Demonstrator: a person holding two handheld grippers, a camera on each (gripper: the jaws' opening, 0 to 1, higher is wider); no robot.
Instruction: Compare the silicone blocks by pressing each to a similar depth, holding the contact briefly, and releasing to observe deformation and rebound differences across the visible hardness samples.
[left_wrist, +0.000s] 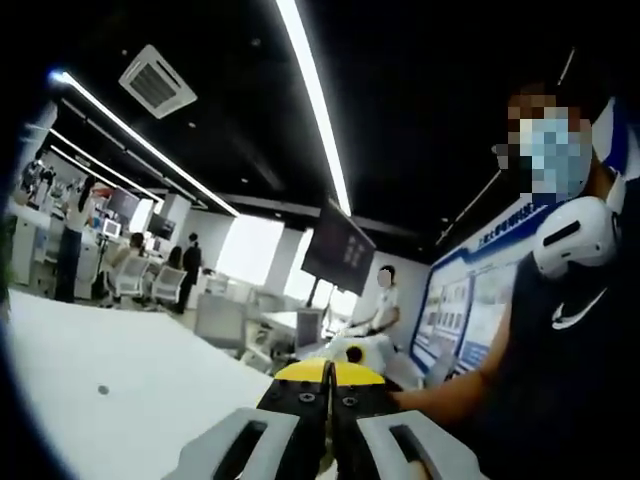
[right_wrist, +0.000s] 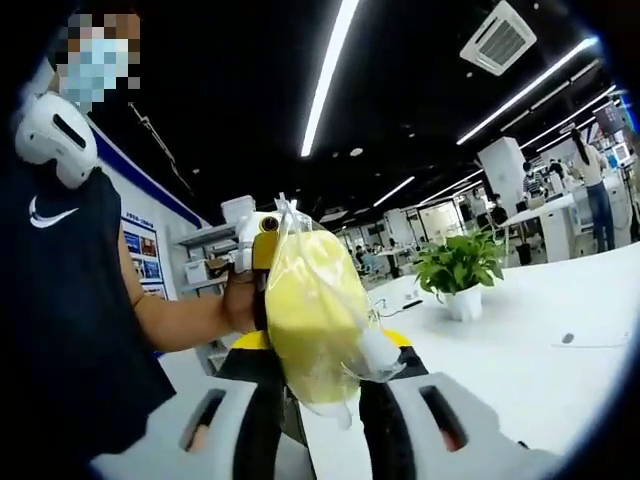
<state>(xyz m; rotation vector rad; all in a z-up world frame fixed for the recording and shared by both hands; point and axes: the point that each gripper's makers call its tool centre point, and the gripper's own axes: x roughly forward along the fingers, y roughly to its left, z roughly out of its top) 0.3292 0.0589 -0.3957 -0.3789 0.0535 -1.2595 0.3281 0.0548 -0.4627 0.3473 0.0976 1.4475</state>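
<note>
While the right hand-held gripper (right_wrist: 325, 395) points up and across a white counter (right_wrist: 560, 370), its jaws are clamped on a clear plastic bag (right_wrist: 315, 310) that holds a yellow block (right_wrist: 305, 300). The bag stands upright between the jaws, knotted at its top, with a loose, crinkled lower edge hanging past the jaw tips. Through the plastic the block looks pale yellow, smooth and rounded; its exact shape is blurred by the wrapping. Just behind the bag, the person's hand (right_wrist: 240, 300) grips the left hand-held gripper, whose yellow and white body peeks out beside the bag, with the forearm reaching in from the left of the right gripper view. A small potted plant (right_wrist: 458, 268) stands on the counter, well apart from the bag.

In the left gripper view, the left hand-held gripper (left_wrist: 330, 395) is tilted upward toward the room, jaws pressed together with nothing between them. The person (left_wrist: 560, 330) in a dark sleeveless top stands at the right, a bare forearm stretched toward the jaw tips. White counter surface (left_wrist: 130, 370) lies below to the left.
</note>
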